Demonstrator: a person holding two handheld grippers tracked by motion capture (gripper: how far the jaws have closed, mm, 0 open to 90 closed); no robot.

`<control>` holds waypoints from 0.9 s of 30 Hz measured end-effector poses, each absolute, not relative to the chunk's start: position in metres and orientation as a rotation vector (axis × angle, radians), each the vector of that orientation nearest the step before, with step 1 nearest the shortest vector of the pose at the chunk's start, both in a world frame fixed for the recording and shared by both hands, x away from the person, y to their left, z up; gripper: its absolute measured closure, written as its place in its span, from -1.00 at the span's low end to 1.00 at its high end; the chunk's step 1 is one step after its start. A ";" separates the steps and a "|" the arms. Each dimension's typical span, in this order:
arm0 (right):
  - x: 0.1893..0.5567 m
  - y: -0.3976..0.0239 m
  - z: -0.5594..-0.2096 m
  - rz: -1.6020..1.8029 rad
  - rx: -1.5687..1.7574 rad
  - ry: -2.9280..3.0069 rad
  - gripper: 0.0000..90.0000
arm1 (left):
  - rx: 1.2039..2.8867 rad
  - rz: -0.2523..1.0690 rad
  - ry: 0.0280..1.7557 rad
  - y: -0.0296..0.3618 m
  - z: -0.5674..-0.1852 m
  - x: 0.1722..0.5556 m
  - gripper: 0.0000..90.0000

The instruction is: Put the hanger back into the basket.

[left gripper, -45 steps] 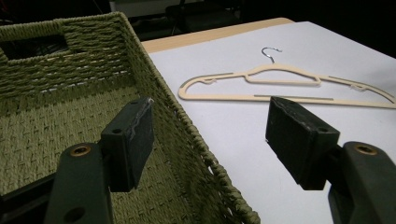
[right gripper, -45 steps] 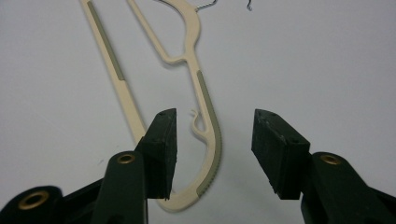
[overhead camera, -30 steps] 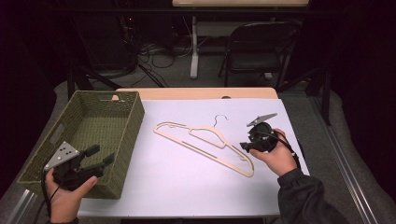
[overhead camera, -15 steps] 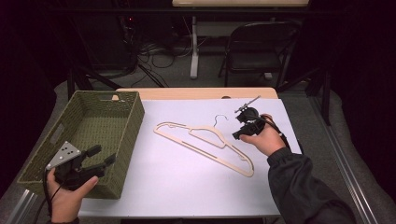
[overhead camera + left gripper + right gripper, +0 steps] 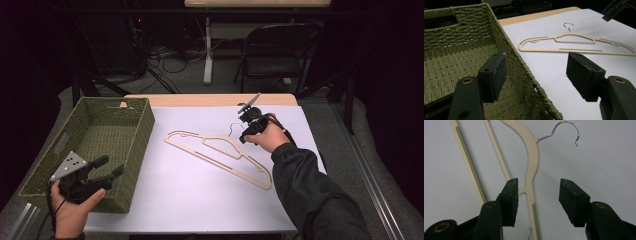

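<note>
Since the earlier frame, the right gripper (image 5: 245, 126) has moved over the hanger (image 5: 530, 165), its empty jaws opening wider; the hanger's neck lies just below them. Left gripper (image 5: 107, 167) hovers open by the basket (image 5: 135, 125).

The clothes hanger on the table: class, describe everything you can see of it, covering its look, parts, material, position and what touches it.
The clothes hanger is slim and cream-coloured, apparently plastic or coated, with a silver metal hook. It has curved shoulders, a straight bottom bar with a ribbed strip, an inner bar and small notches. It lies flat on the white table top, diagonally, beside the green woven basket without touching it. Only the table touches it. The right tool hovers just above its neck, jaws open and just widened, nothing gripped.
</note>
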State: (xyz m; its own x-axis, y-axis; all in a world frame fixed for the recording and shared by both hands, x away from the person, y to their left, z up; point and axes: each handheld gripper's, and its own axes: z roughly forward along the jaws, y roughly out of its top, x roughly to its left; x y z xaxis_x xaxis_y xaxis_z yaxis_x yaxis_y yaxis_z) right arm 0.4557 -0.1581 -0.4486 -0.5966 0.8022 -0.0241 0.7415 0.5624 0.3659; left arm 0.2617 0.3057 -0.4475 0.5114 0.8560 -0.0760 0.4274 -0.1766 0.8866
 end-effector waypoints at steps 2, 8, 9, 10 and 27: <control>0.460 -0.156 -0.452 0.418 1.323 2.620 0.11 | 1.795 0.559 1.075 0.306 -0.448 0.262 -0.27; 0.470 -0.152 -0.462 0.401 1.340 2.622 0.11 | 1.796 0.558 1.078 0.306 -0.448 0.262 -0.27; 0.471 -0.151 -0.465 0.414 1.339 2.608 0.11 | 1.796 0.559 1.078 0.306 -0.448 0.262 -0.28; 0.472 -0.150 -0.468 0.427 1.362 2.599 0.11 | 1.797 0.561 1.080 0.306 -0.448 0.262 -0.27; 0.491 -0.131 -0.498 0.144 1.265 2.756 0.24 | 1.799 0.557 1.082 0.306 -0.449 0.263 -0.27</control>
